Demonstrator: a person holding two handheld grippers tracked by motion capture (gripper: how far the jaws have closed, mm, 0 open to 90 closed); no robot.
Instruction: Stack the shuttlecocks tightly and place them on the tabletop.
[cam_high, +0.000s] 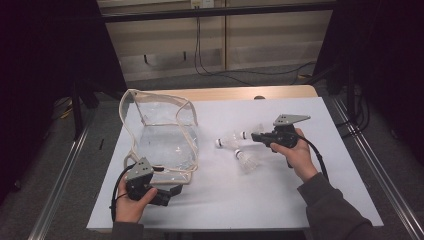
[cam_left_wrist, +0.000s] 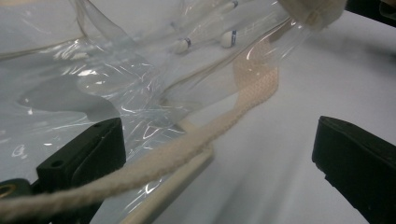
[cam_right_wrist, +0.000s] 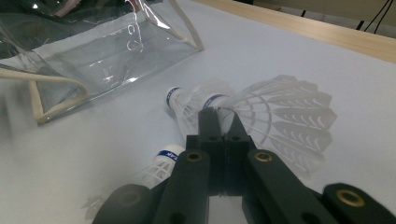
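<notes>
A clear plastic bag (cam_high: 165, 135) with cream trim stands open on the white table (cam_high: 280, 200). My left gripper (cam_high: 170, 191) sits at the bag's near edge. In the left gripper view its jaws stand wide apart, open (cam_left_wrist: 219, 158), with the bag's cream rope handle (cam_left_wrist: 187, 149) running between them and over the left jaw. Three shuttlecocks lie right of the bag. My right gripper (cam_high: 254, 136) is shut on the feather skirt of one shuttlecock (cam_right_wrist: 285, 116), pinched at the jaw tips (cam_right_wrist: 220, 114). A second shuttlecock (cam_high: 227, 143) and a third (cam_high: 247, 160) lie loose beside it.
The table's wooden far edge (cam_high: 225, 93) shows behind the white cover. Metal frame rails (cam_high: 65, 165) run along both sides of the table. Cables (cam_high: 220, 70) lie on the floor beyond it.
</notes>
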